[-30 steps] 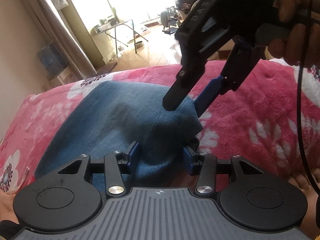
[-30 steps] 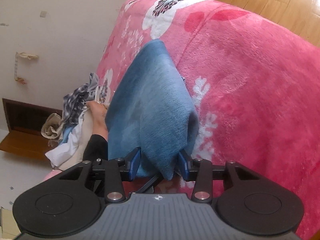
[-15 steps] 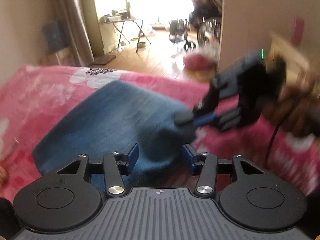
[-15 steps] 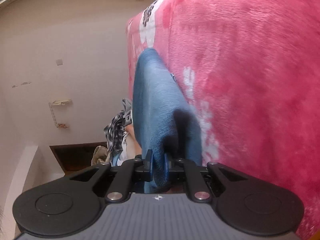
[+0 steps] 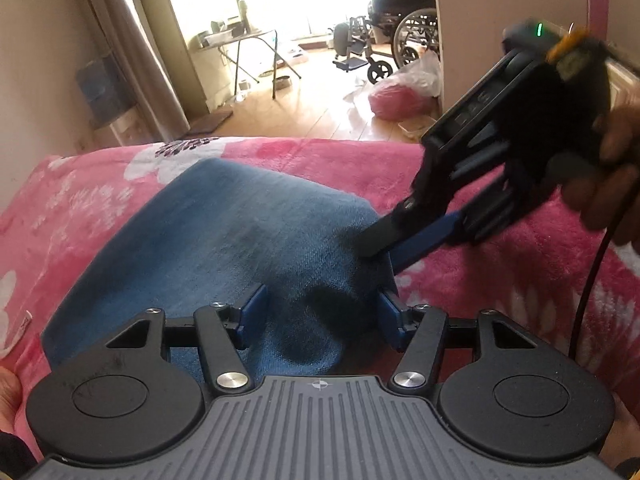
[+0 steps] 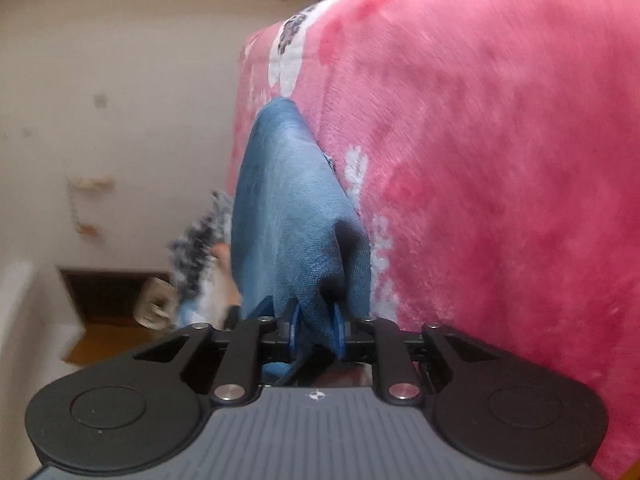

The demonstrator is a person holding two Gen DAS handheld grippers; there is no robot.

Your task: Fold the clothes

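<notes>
A folded blue denim garment [image 5: 224, 232] lies on the pink flowered blanket [image 5: 500, 280]. My left gripper [image 5: 323, 316] is open at its near edge. A hump of the denim rises between the pads, and the left pad stands apart from it. My right gripper [image 5: 380, 246], held in a person's hand [image 5: 608, 184], comes in from the right and pinches the garment's right corner. In the right wrist view a fold of the denim [image 6: 288, 208] is caught between the pads of the right gripper [image 6: 316, 324], whose jaws are opening slightly.
The blanket [image 6: 480, 160] covers a bed against a pale wall. A pile of other clothes [image 6: 196, 248] lies beyond the garment's far end. Past the bed, on the wooden floor, are a folding table [image 5: 240, 40], a wheelchair [image 5: 404, 28] and a pink bag [image 5: 404, 92].
The right gripper, which straddled the denim corner with wide jaws, has come down and closed on it. The left gripper's jaws have widened around the near hump.
</notes>
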